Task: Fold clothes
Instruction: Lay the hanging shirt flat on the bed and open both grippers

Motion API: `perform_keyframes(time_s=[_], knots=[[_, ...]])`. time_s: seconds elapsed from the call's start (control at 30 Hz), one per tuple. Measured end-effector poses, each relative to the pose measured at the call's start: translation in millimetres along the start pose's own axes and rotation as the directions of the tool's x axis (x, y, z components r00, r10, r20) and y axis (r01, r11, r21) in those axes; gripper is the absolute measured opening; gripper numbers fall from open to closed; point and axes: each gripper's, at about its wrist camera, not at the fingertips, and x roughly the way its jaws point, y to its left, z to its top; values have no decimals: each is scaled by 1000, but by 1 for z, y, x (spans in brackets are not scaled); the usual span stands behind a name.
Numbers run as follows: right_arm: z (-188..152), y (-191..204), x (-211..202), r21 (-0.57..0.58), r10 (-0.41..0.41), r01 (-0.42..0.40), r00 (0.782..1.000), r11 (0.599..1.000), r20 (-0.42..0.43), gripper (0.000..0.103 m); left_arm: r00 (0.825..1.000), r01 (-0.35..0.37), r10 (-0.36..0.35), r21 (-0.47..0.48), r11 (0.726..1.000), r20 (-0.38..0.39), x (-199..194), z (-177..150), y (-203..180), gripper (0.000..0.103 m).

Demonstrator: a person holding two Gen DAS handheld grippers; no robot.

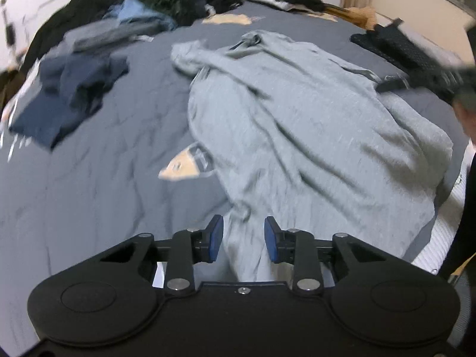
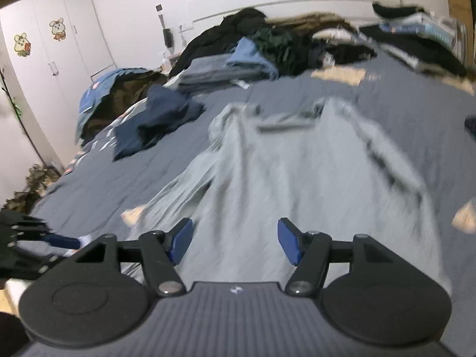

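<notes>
A light grey garment (image 1: 297, 125), soft jersey with deep creases and loose rumpled folds, lies spread over the bed's near right part, its lower hem reaching the near edge and one bunched sleeve thrown toward the middle of the bed. No label or print on it can be read; the pictures are blurred by motion.

The left gripper (image 1: 244, 239) hangs over the garment's near hem with its blue pads a modest gap apart. A strip of grey cloth shows between them, but the pads do not press on it. The right gripper (image 2: 235, 242) stands wider open above the same grey cloth, nothing clamped. In the left wrist view it shows as a black shape at the garment's far right edge (image 1: 416, 59).

The bed (image 1: 89, 208) wears a slate-grey, lightly wrinkled cover with tan patches printed on it; whatever is drawn on them is too smeared to read. Toward the bed's left edge lies a crumpled navy garment (image 1: 68, 95), dark and matte. Beyond it, near the far left corner, sit folded blue-grey pieces (image 2: 226, 68), and along the far edge a heap of dark clothes (image 2: 267, 32), black, green and brown.

Past the left edge stands a white wardrobe (image 2: 53, 59) with two cartoon animal stickers (image 2: 58, 29) on its doors.
</notes>
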Motion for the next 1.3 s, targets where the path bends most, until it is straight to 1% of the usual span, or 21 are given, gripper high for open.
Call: perform_keyframes(time_s=[0.1,0.2,0.23,0.33,0.37,0.4,0.43,0.47,0.57,0.63,0.73,0.87,0.9,0.93,0.97,1.0,1.03,1.1,1.13,1.17,1.3], knots=[[-21,21,4,1,33,-33,999,999,-36,63,1000,18,-18,12,1000,-14,-6,-12,-3,33],[-35,36,5,9,54,-54,997,999,-52,63,999,16,-14,41,999,-51,-3,-24,-10,46],[-37,39,5,17,61,-60,997,998,-56,63,998,19,-16,37,999,-64,1,-29,-11,49],[-43,45,6,36,77,-74,995,997,-68,63,995,49,-50,-5,999,-92,10,-41,-8,50],[-45,47,6,37,78,-76,994,996,-72,63,995,45,-45,3,999,-85,12,-44,-9,50],[-47,49,7,33,76,-73,994,997,-75,63,996,41,-40,12,999,-79,14,-47,-11,38],[-49,52,7,29,72,-70,994,997,-77,63,997,36,-35,19,999,-72,16,-50,-11,11],[-49,53,8,31,72,-70,994,997,-79,63,996,36,-35,10,999,-78,16,-50,-8,8],[-49,53,6,41,77,-74,994,996,-81,63,999,34,-34,0,999,-11,-12,-45,8,7],[-48,53,5,42,75,-72,994,997,-78,63,999,24,-23,-23,999,30,-40,-42,26,6],[-45,49,2,53,75,-71,994,996,-74,63,997,-34,36,-31,999,65,-89,-42,54,6],[-42,39,-2,78,77,-72,995,994,-63,63,989,-132,136,-77,988,51,-126,-56,80,5],[-41,37,-3,80,75,-70,995,994,-61,63,986,-156,160,-89,984,46,-134,-60,87,6],[-41,35,-3,83,70,-65,996,994,-59,63,985,-167,170,-115,979,21,-132,-65,91,10],[-41,33,-3,87,66,-61,996,994,-57,63,985,-173,173,-114,978,-10,-128,-69,90,13],[-41,31,-4,93,64,-58,996,994,-58,63,984,-177,174,-112,978,-40,-123,-72,89,20],[-41,28,-5,97,62,-56,997,994,-56,63,986,-166,161,-91,982,-52,-120,-74,83,31],[-41,24,-8,102,59,-53,997,993,-51,63,993,-117,117,-91,989,-6,-120,-70,67,40],[-41,21,-10,101,54,-49,997,994,-49,63,996,-85,88,-98,992,23,-120,-66,59,41],[-40,17,-13,101,46,-41,998,994,-43,63,996,-70,76,-98,993,54,-118,-60,51,42],[-34,-4,-29,114,-11,12,1000,993,-14,63,984,-23,44,-119,993,175,-98,-26,8,43]])
